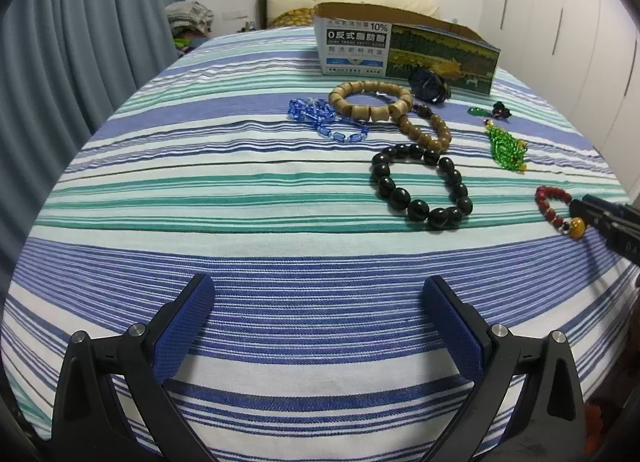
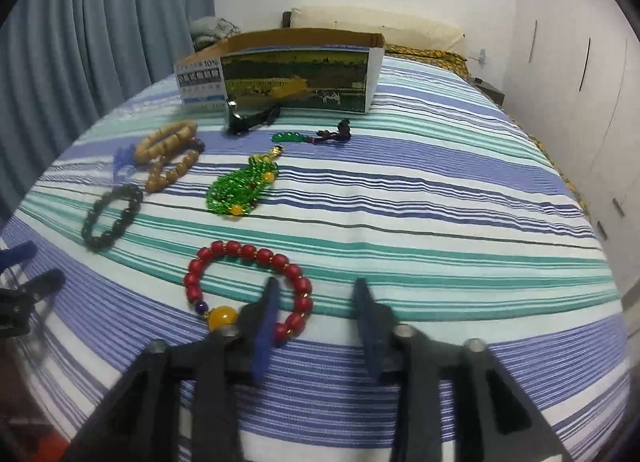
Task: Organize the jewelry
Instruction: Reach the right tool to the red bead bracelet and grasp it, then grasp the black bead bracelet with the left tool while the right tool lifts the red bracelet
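Note:
Jewelry lies spread on a striped bedspread. In the right wrist view a red bead bracelet with a yellow bead lies just in front of my right gripper. The gripper is open; its left finger stands inside the bracelet's ring and the right side of the ring lies between the fingers. A green beaded piece lies beyond. My left gripper is open and empty, hovering short of a black bead bracelet. Two wooden bracelets, a blue crystal strand and the red bracelet show there too.
An open cardboard box stands at the back, also in the right wrist view. A dark watch and a small green-and-dark charm lie before it. Curtains hang left, wardrobe doors right, pillows behind.

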Available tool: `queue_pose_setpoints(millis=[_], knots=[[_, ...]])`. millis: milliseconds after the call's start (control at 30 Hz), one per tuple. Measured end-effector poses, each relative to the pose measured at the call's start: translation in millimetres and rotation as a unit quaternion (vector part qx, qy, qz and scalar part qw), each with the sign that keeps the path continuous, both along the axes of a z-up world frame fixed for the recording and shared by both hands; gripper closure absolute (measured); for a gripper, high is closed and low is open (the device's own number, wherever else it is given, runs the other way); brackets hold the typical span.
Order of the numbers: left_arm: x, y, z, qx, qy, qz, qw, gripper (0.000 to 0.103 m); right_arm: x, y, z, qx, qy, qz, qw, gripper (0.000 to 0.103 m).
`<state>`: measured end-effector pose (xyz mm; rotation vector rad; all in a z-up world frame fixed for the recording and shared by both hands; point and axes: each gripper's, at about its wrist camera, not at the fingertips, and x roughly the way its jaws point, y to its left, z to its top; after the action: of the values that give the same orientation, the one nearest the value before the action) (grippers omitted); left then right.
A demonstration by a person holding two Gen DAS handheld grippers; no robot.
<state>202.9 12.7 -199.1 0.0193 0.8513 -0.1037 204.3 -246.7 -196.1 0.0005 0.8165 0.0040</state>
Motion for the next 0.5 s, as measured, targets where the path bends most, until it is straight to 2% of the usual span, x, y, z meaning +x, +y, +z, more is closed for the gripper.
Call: queue_pose_setpoints(millis=[100,200,267,367,500], knots=[[-1.0,7.0,10.6,-0.033,-0.009,0.007,0.9994,0.000,-0.4,1.5,-1.5,0.003,-0.004,0.003,1.000,0.054],[1.0,13.5,33.1,-0.086,-0.043,0.009,0.9954,0.000,1.3,-0.4,-2.3,0.009,-0.004,0.002,1.000,0.054],[13.2,10.2,42.6,-0.100,-0.043,0.004,0.9940,0.000,2.1,-0.1,-3.4,0.010,-0.002,0.002,1.000,0.054],[41.7,-5.7,42.4,-0.079,-0.016,-0.008,0.9967,0.000,2.1,1.3,-3.9,0.006,-0.003,0.001,1.000,0.054],[68.7,-26.5,20.1,-0.008,0.030,-0.008,0.9995,0.001,2.0,-0.2,-4.0,0.011,-0.005,0.001,1.000,0.054]])
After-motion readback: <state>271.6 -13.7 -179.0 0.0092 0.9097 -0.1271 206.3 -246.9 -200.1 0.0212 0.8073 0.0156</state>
